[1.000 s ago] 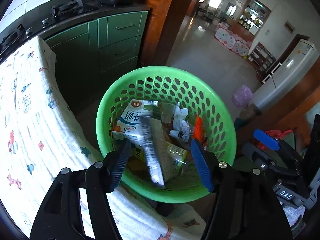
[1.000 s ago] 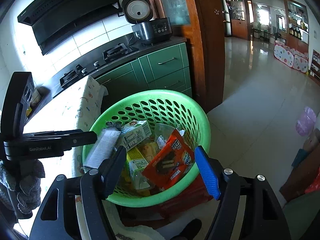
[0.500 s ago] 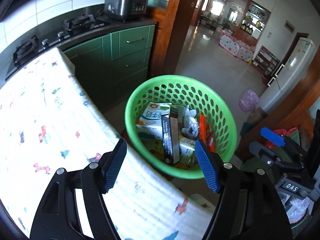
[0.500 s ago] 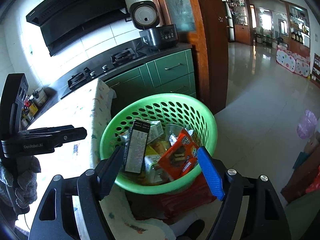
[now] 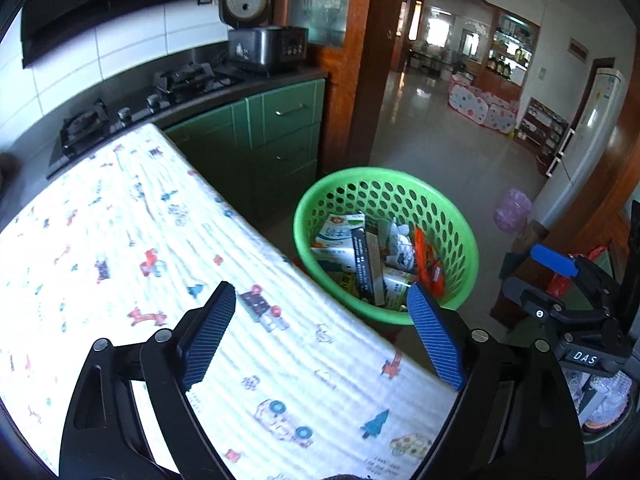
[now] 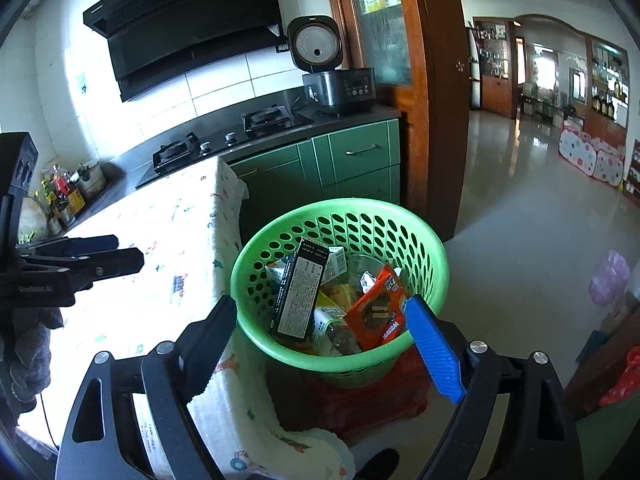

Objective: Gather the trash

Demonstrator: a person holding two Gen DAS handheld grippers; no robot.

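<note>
A green perforated basket [image 5: 456, 216] [image 6: 344, 208] stands beside the table's end on a red stool [image 6: 360, 400]. It holds a black box [image 6: 300, 292] [image 5: 366, 268], a milk carton [image 5: 340, 234], an orange snack wrapper [image 6: 376, 314] [image 5: 428, 260], crumpled paper [image 5: 400, 240] and other packs. My left gripper [image 5: 324, 336] is open and empty above the table edge, short of the basket. My right gripper [image 6: 320, 340] is open and empty over the basket's near rim. Each gripper shows in the other's view, left [image 6: 80, 264], right [image 5: 560, 300].
The table wears a white cloth with small printed figures [image 5: 120, 260] [image 6: 180, 240]. Behind are green cabinets [image 5: 280, 140], a gas hob [image 6: 224, 140] and a rice cooker [image 6: 332, 76]. Tiled floor [image 6: 520, 220] opens to the right, with a fridge [image 5: 592, 128].
The black box dropped from my left gripper into the basket and stands there. Both grippers drew back and up; the left now sits over the table.
</note>
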